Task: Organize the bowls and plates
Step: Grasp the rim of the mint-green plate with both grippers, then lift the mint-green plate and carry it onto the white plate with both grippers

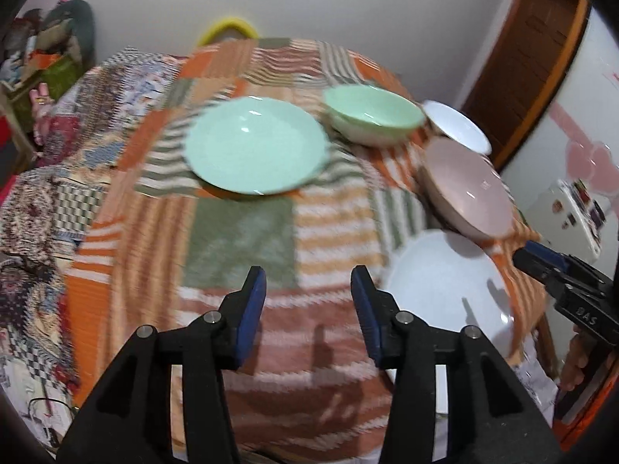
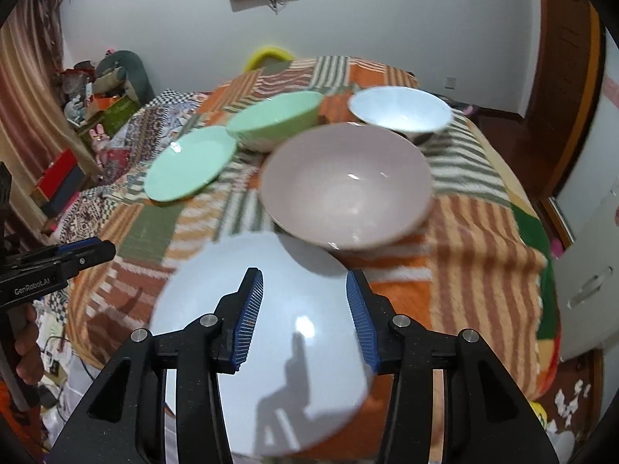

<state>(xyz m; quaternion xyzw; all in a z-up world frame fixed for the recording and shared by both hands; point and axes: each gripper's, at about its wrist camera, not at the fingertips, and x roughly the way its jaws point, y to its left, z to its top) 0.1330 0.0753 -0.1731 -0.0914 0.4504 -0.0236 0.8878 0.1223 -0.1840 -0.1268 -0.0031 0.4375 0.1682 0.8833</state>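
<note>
On the striped orange blanket lie a mint green plate (image 1: 255, 145) (image 2: 189, 166), a green bowl (image 1: 373, 118) (image 2: 276, 118), a white bowl (image 1: 456, 125) (image 2: 400, 114), a pink bowl (image 1: 466, 185) (image 2: 346, 185) and a pale white plate (image 1: 445, 286) (image 2: 263, 348). My left gripper (image 1: 308, 309) is open and empty above the blanket, left of the white plate; it also shows in the right wrist view (image 2: 83, 249). My right gripper (image 2: 304, 317) is open and empty, hovering over the white plate; it shows at the right edge of the left wrist view (image 1: 534, 255).
The blanket (image 1: 240, 232) covers a bed or table that drops off at the near edge. Clutter and boxes (image 2: 96, 112) stand at the left. A brown wooden door (image 1: 522, 58) and white cabinet (image 2: 588, 270) are on the right. A yellow object (image 2: 271, 56) sits behind the far edge.
</note>
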